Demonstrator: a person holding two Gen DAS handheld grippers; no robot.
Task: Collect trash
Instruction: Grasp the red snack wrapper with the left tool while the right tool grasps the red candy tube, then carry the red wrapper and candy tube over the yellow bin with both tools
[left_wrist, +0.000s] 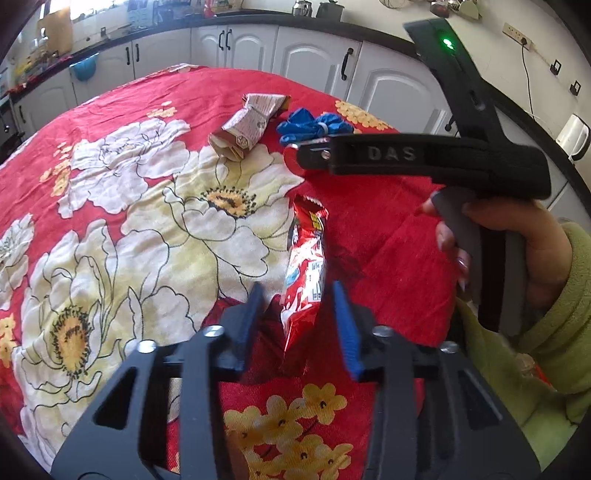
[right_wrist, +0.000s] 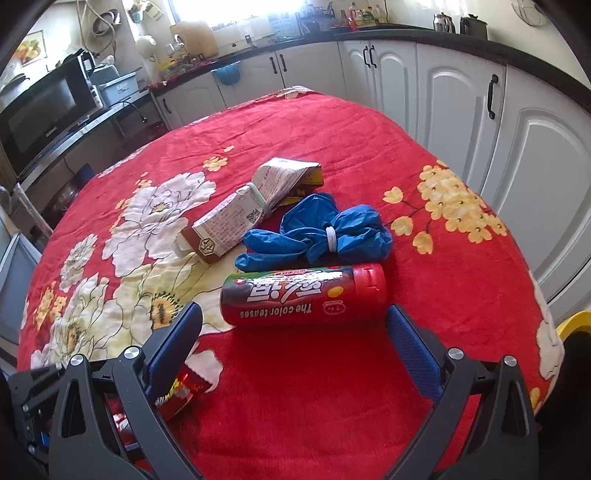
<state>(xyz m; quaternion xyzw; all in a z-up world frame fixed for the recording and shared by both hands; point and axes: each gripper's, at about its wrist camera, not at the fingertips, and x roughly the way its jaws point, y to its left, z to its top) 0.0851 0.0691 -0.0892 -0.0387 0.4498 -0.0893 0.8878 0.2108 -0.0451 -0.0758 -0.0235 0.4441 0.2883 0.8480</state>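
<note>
We see a table covered by a red floral cloth, with white kitchen cabinets beyond it.

Left gripper: its blue pads stand narrow on either side of a red foil snack wrapper. The wrapper runs from between the pads toward 12 o'clock. Small gaps show on both sides, so we cannot confirm that the pads press on it. In the right wrist view the same wrapper appears at 8 o'clock, partly hidden behind that gripper's left finger.

Right gripper: its jaws stand wide and hold nothing. Just beyond the fingertips, at 12 o'clock from them, a red cylindrical candy tube lies on its side across the gripper's line, apart from both pads. In the left wrist view we see this gripper at 2 o'clock, held by a hand in a green sleeve.

Remaining items, right wrist view:
- A bundle of blue gloves, tied with a white band, lies just behind the tube.
- A flattened paper carton, also banded, lies at 10 o'clock from the gloves, touching them.
</note>
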